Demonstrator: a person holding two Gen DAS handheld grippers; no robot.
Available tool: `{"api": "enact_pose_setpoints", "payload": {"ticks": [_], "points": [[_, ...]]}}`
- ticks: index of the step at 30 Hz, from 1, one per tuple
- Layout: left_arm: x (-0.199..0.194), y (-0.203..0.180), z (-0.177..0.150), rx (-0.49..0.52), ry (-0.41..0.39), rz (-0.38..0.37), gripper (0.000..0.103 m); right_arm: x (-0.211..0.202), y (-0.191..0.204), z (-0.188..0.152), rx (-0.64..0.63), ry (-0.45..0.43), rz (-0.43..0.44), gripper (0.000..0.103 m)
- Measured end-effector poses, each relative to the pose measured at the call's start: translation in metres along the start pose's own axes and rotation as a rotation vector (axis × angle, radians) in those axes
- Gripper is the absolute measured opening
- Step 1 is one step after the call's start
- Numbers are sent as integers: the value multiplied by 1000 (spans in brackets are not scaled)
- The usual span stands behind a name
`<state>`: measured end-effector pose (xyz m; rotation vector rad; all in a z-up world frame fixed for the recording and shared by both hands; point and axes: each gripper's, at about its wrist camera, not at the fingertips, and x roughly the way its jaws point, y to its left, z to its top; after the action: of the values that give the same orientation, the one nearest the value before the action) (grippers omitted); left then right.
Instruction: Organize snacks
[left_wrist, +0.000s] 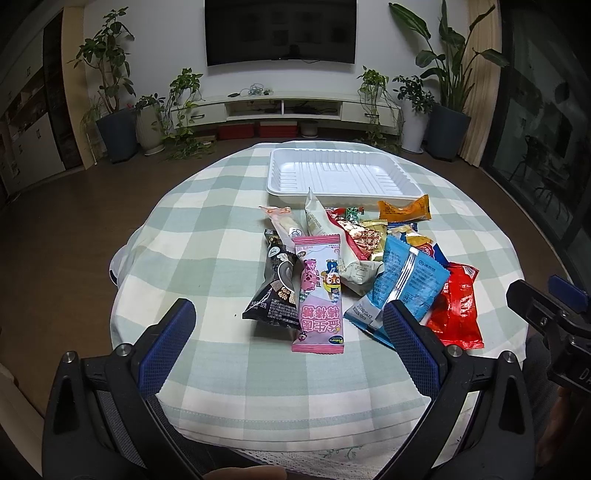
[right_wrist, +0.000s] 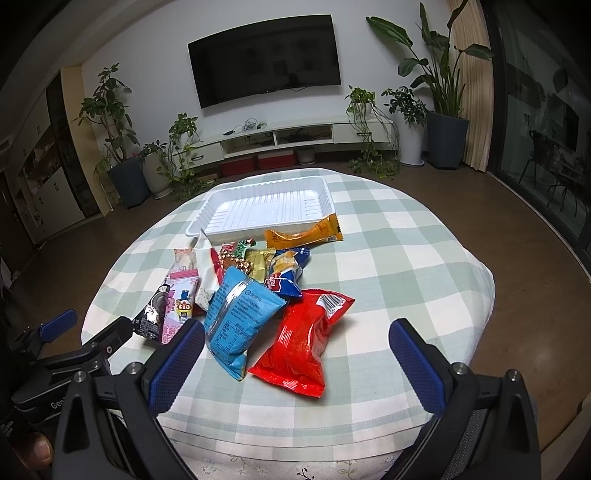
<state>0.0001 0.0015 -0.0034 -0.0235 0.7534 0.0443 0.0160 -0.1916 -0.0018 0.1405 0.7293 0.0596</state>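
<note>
While our left gripper (left_wrist: 288, 332) and right gripper (right_wrist: 295, 354) hover with jaws spread and empty, snack packets (left_wrist: 354, 266) lie heaped beside the white tray (left_wrist: 343, 173).

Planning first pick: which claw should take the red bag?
Right. The red bag lies between the open right claw's fingers in its view. From the left claw, also open, it sits off to the right, past the blue bag.

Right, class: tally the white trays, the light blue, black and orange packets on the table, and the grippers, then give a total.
White tray: 1
Light blue packet: 1
Black packet: 1
Orange packet: 1
Grippers: 2 (left gripper, right gripper)
Total: 6
</note>
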Motion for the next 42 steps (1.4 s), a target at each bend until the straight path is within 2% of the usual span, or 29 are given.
{"api": "enact_pose_setpoints", "payload": {"ticks": [42], "points": [[-1, 0, 0, -1, 0, 1, 103, 10, 2, -3, -3, 22, -27, 102]]}}
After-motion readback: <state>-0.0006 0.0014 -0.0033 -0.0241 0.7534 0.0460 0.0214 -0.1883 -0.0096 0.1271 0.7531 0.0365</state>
